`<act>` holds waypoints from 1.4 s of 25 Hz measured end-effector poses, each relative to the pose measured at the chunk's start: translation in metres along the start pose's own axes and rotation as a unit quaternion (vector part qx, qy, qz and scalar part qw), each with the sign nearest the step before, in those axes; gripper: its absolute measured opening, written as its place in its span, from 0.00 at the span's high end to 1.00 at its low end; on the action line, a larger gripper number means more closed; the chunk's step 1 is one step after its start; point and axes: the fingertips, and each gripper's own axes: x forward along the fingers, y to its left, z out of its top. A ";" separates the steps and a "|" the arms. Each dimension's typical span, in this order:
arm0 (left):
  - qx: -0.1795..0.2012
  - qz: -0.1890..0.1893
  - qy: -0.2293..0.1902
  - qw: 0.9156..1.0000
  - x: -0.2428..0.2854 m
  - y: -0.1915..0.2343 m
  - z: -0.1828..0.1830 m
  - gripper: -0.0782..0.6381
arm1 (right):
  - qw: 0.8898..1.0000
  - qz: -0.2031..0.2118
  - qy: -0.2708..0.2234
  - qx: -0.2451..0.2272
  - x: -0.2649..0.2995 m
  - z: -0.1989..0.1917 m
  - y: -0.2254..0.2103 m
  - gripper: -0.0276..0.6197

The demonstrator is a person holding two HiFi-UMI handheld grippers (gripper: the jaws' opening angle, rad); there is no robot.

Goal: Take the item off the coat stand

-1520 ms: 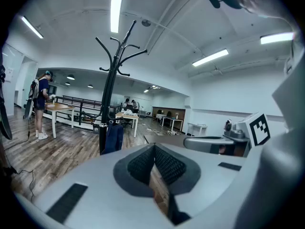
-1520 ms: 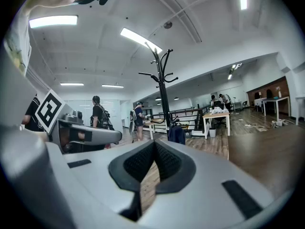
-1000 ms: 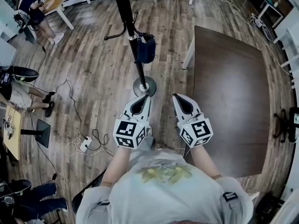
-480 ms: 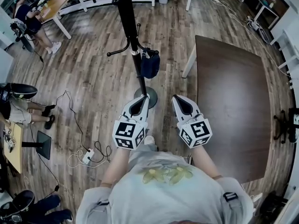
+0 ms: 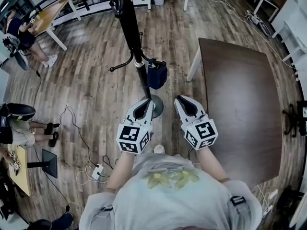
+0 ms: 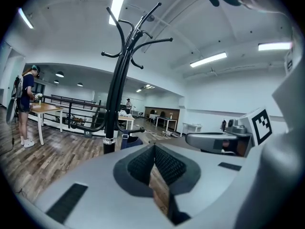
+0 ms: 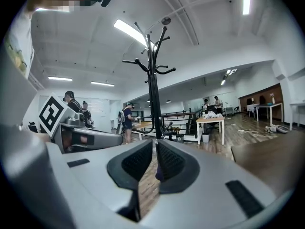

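A black coat stand (image 5: 135, 47) rises from a round base (image 5: 157, 107) on the wooden floor just ahead of me. A dark blue bag (image 5: 156, 74) hangs from one of its low hooks, on the right of the pole. Both grippers are held side by side, pointing at the stand and short of it. My left gripper (image 5: 148, 101) is shut and empty; its view shows the stand (image 6: 116, 94) and the bag (image 6: 128, 141) beyond the jaws. My right gripper (image 5: 180, 99) is opening, with a thin gap and nothing between its jaws; the stand (image 7: 153, 89) shows straight ahead.
A dark brown table (image 5: 240, 99) with a white leg (image 5: 193, 66) stands close on the right. Cables and a power strip (image 5: 96, 170) lie on the floor at the left. People stand and sit at the far left near a wooden desk (image 5: 48, 16).
The stand's base and the bag have come closer to the grippers in the head view. The two grippers keep the same side-by-side pose.
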 end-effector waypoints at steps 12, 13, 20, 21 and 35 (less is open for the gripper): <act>-0.012 -0.010 0.004 1.000 -0.002 0.016 -0.011 0.87 | 1.000 0.006 0.029 -0.003 0.028 -0.001 0.007 0.61; -0.013 -0.010 0.005 1.000 -0.002 0.016 -0.011 0.87 | 0.999 0.006 0.032 -0.003 0.031 -0.001 0.007 0.58; -0.017 -0.012 0.010 1.000 0.003 0.027 -0.017 0.87 | 0.999 0.004 0.047 0.000 0.053 -0.010 0.000 0.53; -0.016 -0.012 0.010 1.000 0.005 0.029 -0.016 0.87 | 0.999 0.003 0.049 -0.001 0.056 -0.011 -0.003 0.53; -0.003 -0.021 0.015 1.000 0.027 0.053 -0.007 0.87 | 0.997 -0.008 0.082 0.006 0.104 -0.029 -0.025 0.51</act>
